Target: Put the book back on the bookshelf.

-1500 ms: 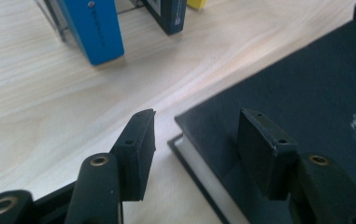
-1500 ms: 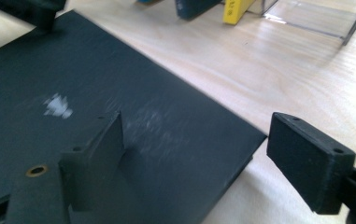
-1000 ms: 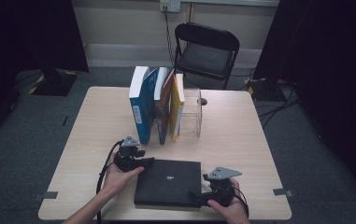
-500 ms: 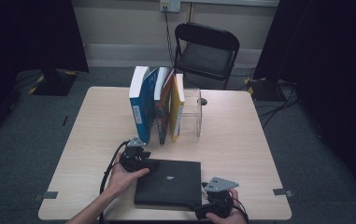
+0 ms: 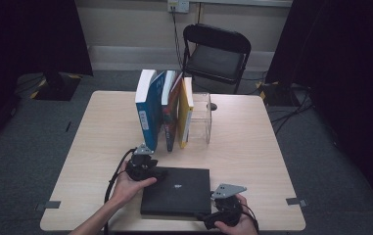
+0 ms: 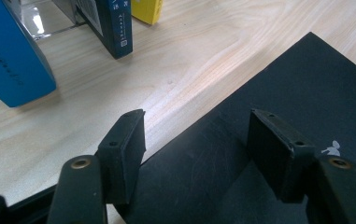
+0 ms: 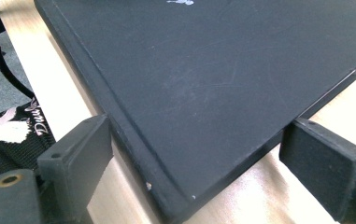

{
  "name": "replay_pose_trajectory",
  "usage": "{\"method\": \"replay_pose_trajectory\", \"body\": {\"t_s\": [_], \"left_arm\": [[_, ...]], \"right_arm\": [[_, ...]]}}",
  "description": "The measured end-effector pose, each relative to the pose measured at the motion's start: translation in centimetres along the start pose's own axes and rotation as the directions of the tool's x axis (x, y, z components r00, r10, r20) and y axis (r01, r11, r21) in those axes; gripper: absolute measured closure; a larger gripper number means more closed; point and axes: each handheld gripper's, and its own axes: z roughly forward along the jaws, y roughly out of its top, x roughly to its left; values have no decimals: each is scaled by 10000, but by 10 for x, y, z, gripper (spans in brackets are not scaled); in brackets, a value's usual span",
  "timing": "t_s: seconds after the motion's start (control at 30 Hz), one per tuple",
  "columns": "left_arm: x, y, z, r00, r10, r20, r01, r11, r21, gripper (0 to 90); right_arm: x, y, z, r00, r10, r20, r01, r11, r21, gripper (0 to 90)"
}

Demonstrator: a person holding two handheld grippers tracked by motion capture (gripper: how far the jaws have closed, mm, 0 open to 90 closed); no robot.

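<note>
A black hardcover book lies flat near the table's front edge. My left gripper is at the book's far left corner. In the left gripper view its jaws stand open above the cover, having just opened wider, and they press on nothing. My right gripper sits at the book's near right corner. Its jaws have just been opening and straddle that corner, one pad beside the spine edge and the other beside the page edge. I see no grip.
Behind the black book, a blue book, a dark one and a yellow one stand in a clear acrylic holder. A black folding chair stands beyond the wooden table. Cables trail from both grippers.
My right gripper has drawn back toward the table's front edge, from the book's right side to its near right corner. The left hand and the book stay where they were.
</note>
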Motion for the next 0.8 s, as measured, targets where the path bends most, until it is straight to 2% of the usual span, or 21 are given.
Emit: {"method": "replay_pose_trajectory", "body": {"t_s": [0.23,0.43,0.8], "left_arm": [[-2,-1,-3,9999,101,-96,-100,9999,57,373],[-4,-2,-6,9986,480,-241,-479,9988,56,374],[-1,-3,-9,9978,643,-162,-641,9979,107,398]], "right_arm": [[-1,1,0,10000,16,-71,-16,10000,48,100],[-1,1,0,10000,53,-54,-53,10000,62,105],[0,1,0,10000,8,-15,-8,10000,50,111]]}}
